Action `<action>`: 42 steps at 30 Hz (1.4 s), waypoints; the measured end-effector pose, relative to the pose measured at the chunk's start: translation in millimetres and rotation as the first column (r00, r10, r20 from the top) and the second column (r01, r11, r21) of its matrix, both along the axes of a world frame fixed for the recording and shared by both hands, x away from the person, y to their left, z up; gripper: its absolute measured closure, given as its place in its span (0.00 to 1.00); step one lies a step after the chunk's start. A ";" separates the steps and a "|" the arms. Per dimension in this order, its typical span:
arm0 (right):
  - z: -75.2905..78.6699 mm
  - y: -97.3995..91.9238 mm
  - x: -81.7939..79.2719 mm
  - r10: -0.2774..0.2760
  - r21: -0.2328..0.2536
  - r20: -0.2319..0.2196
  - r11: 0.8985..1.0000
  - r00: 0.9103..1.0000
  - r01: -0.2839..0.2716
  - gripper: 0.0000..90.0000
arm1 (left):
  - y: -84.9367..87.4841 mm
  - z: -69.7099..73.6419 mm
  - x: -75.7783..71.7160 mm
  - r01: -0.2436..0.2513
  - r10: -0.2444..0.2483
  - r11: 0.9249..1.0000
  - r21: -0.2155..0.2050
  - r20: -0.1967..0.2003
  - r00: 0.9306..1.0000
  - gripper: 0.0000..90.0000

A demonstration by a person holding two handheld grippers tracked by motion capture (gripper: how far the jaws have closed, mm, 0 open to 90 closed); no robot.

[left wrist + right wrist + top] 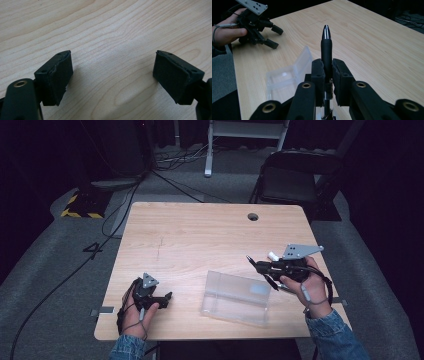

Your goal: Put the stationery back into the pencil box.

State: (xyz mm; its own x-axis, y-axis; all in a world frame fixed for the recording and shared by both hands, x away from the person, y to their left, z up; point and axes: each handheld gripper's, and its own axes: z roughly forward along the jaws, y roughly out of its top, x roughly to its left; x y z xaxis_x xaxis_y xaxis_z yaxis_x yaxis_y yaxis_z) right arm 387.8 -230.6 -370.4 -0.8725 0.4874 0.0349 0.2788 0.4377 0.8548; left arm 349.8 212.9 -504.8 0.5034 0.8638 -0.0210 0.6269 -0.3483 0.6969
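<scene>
On the wooden tabletop we hold the pen clamped in our right gripper, its long axis pointing away from the clear box just beside it, while our left gripper rests wide open and empty, farther from the box.

A light wooden tabletop with a round cable hole is set on grey carpet. Behind it, a dark folding chair and a white metal frame are seen. Black cables are trailed across the floor beside a yellow-and-black striped base. The surroundings are left dark.
</scene>
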 end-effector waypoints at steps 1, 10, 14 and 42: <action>-0.8 1.3 -0.7 0.005 -0.002 0.003 1.000 1.000 -0.005 0.89 | 0.0 0.0 0.0 0.000 0.000 1.000 0.000 0.000 1.000 0.19; -17.4 15.5 -5.9 0.048 -0.011 0.008 0.999 0.999 -0.048 0.89 | -0.2 -0.1 -0.1 -0.001 0.001 1.000 -0.003 -0.001 1.000 0.19; -26.7 18.3 -6.3 0.059 -0.015 0.002 0.998 0.998 -0.059 0.89 | -0.1 -0.1 0.0 0.000 0.000 1.000 -0.003 -0.001 1.000 0.19; -75.9 29.2 -6.9 0.158 -0.121 -0.054 0.979 0.986 -0.164 0.89 | -0.2 -0.1 -0.1 -0.001 0.001 1.000 -0.003 -0.001 1.000 0.19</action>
